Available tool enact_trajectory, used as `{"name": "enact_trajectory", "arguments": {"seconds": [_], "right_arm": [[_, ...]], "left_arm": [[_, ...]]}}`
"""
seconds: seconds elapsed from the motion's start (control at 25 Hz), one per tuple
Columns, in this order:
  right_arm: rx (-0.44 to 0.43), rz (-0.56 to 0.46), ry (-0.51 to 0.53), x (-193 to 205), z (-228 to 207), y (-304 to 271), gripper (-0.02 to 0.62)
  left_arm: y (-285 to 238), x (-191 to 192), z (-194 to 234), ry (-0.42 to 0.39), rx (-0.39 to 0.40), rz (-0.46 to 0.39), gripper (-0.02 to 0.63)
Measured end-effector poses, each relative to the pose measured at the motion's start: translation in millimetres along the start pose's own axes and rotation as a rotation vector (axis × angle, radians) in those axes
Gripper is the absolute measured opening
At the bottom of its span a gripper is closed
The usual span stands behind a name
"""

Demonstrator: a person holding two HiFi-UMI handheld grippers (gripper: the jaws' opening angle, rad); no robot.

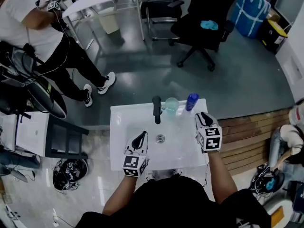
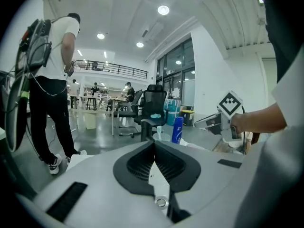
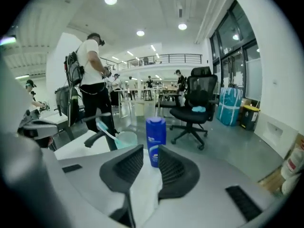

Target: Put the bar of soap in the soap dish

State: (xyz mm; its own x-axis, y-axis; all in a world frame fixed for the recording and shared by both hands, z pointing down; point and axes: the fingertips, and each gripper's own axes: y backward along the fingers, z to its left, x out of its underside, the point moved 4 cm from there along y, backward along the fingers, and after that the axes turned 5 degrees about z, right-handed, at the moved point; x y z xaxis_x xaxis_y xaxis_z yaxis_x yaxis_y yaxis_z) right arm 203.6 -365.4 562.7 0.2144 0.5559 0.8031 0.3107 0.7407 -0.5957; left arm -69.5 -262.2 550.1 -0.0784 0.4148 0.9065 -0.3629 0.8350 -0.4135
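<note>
No bar of soap and no soap dish shows in any view. Both grippers hover over a white sink (image 1: 118, 127). My left gripper (image 1: 141, 137) is above the basin's near left part; in the left gripper view its pads (image 2: 154, 144) meet at the tips with nothing between them. My right gripper (image 1: 203, 116) is over the sink's right rim, raised, close to a blue bottle (image 1: 192, 101). In the right gripper view its jaws (image 3: 149, 151) stand apart and empty, with the blue bottle (image 3: 156, 137) beyond the gap.
A black faucet (image 1: 156, 109) and a teal cup (image 1: 171, 106) holding a toothbrush stand at the sink's back edge. A person (image 1: 47, 37) stands at the far left, a black office chair (image 1: 199, 23) is behind the sink, and wooden boards (image 1: 247, 137) lie to the right.
</note>
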Motion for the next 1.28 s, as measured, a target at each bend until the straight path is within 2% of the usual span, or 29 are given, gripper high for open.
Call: {"name": "enact_trajectory", "arguments": {"seconds": [0.12, 0.32, 0.48, 0.8, 1.08, 1.28], "right_arm": [[0.017, -0.135, 0.020, -23.6, 18.0, 27.8, 0.046], [0.081, -0.289, 0.108, -55.6, 37.4, 70.1, 0.023], [0.108, -0.389, 0.124, -70.8, 47.7, 93.6, 0.018], [0.118, -0.439, 0.127, -66.7, 61.1, 108.5, 0.017], [0.078, -0.459, 0.131, -70.0, 78.9, 108.1, 0.017], [0.054, -0.481, 0.123, -72.2, 83.6, 111.8, 0.017]], "left_arm": [[3.9, -13.3, 4.2, -0.005, -0.004, -0.030, 0.018], [8.7, -38.6, 9.8, -0.037, -0.005, -0.086, 0.018], [12.0, -56.9, 16.4, -0.055, -0.007, -0.122, 0.018], [28.2, -60.4, 30.8, -0.046, -0.031, -0.137, 0.018], [33.0, -61.3, 25.5, -0.046, -0.011, -0.146, 0.018], [37.4, -67.0, 30.1, -0.027, -0.027, -0.164, 0.018]]}}
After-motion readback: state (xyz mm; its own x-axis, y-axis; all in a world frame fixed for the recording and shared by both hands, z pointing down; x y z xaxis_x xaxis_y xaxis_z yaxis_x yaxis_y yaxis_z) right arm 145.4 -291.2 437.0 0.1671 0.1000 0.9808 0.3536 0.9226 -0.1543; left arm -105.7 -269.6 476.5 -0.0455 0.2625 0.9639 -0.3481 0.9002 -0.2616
